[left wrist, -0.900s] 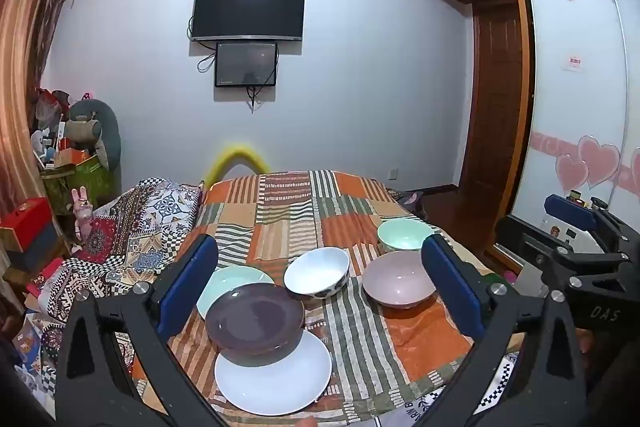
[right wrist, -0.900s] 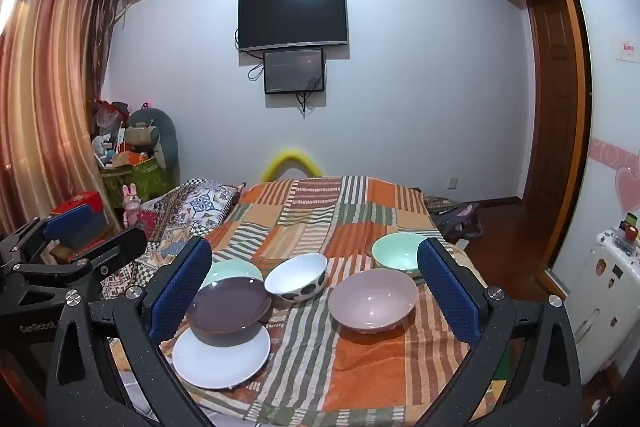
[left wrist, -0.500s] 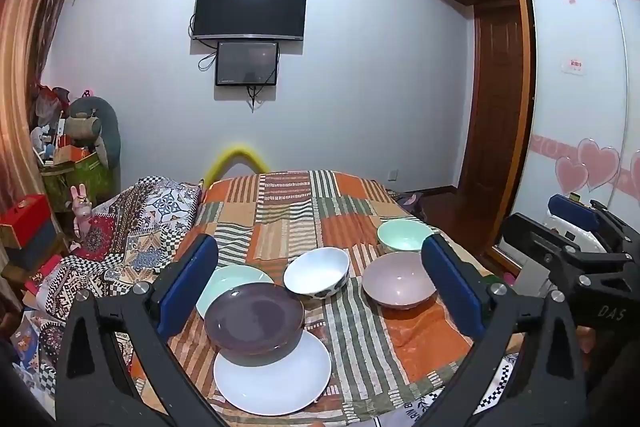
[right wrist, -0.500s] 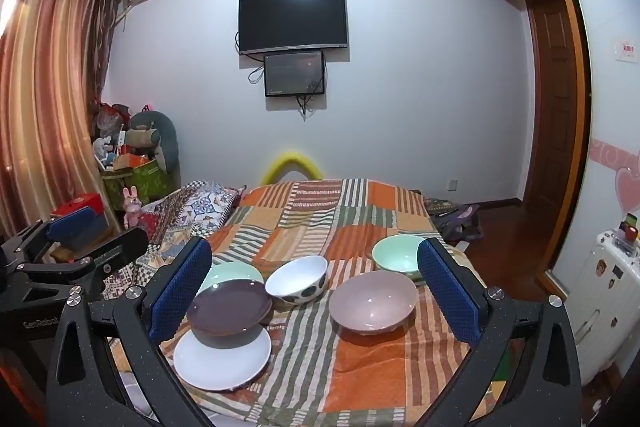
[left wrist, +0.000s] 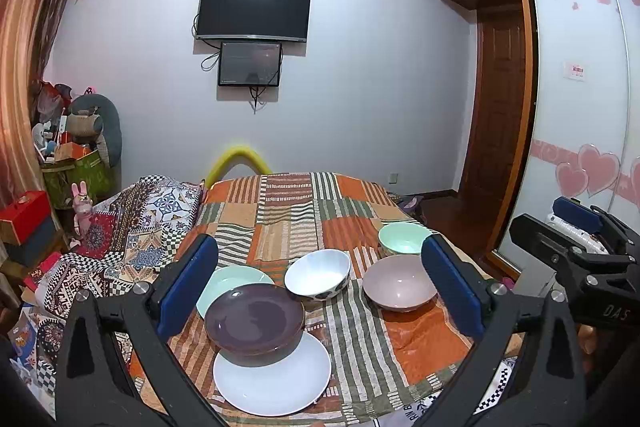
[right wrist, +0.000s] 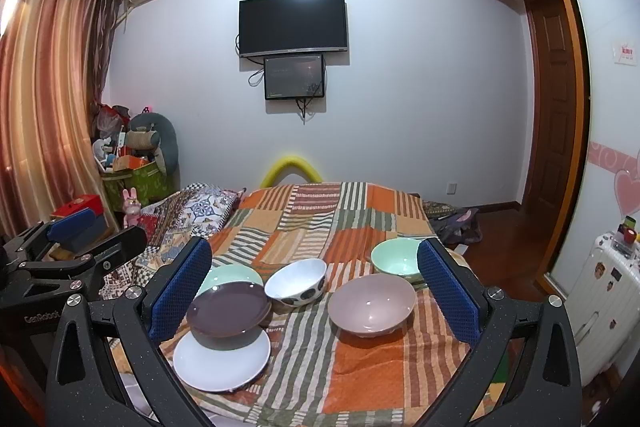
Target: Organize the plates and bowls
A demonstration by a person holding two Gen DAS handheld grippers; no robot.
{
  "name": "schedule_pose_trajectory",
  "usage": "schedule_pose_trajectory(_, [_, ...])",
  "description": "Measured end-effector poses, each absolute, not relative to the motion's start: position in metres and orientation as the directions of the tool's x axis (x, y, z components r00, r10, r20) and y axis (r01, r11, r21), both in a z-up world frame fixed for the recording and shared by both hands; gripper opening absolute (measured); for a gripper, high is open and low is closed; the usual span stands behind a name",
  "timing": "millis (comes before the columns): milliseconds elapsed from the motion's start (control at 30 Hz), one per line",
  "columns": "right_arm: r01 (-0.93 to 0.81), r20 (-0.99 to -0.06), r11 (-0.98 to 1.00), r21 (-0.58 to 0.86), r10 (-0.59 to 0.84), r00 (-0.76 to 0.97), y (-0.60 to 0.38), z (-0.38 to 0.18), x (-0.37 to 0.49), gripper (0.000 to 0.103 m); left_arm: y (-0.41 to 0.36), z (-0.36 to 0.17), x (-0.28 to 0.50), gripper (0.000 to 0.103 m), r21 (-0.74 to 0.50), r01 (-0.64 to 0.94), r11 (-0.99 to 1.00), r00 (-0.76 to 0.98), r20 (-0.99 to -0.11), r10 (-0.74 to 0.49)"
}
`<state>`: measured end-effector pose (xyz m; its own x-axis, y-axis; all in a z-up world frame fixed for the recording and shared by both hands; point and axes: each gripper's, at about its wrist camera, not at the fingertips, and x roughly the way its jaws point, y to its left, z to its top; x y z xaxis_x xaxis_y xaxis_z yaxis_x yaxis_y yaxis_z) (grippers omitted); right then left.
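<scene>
Several dishes sit on a striped patchwork cloth [left wrist: 360, 331]. A dark purple plate [left wrist: 254, 321] leans tilted on a white plate [left wrist: 272, 383], with a mint plate [left wrist: 236, 279] behind them. To their right are a white bowl with dark spots [left wrist: 318, 273], a pink bowl [left wrist: 398, 287] and a mint bowl [left wrist: 402, 238]. My left gripper [left wrist: 318, 243] hovers open before the dishes and holds nothing. My right gripper [right wrist: 314, 245] is open too, level with the purple plate [right wrist: 228, 313] and pink bowl [right wrist: 372, 303]. Each gripper shows at the edge of the other's view.
A heap under a patterned quilt [left wrist: 132, 227] borders the cloth on the left, with boxes and toys [left wrist: 76, 163] behind it. On the right are a white suitcase [right wrist: 604, 291], a sliding wardrobe door [left wrist: 576, 115] and a wooden door [left wrist: 500, 131]. A TV [left wrist: 254, 9] hangs on the far wall.
</scene>
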<state>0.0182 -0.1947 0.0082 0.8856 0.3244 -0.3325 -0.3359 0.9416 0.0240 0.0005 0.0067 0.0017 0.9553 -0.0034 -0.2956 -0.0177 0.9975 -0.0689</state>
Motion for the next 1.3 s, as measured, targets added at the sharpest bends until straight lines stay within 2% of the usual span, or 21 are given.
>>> schedule_pose_trajectory(1300, [-0.337, -0.326, 0.941, 0.027, 0.327, 0.887, -0.1950, 0.0125, 0.0158, 0.103, 0.0069, 0.0020, -0.0014, 0.103, -0.077, -0.017, 0.997, 0.957, -0.291, -0.006])
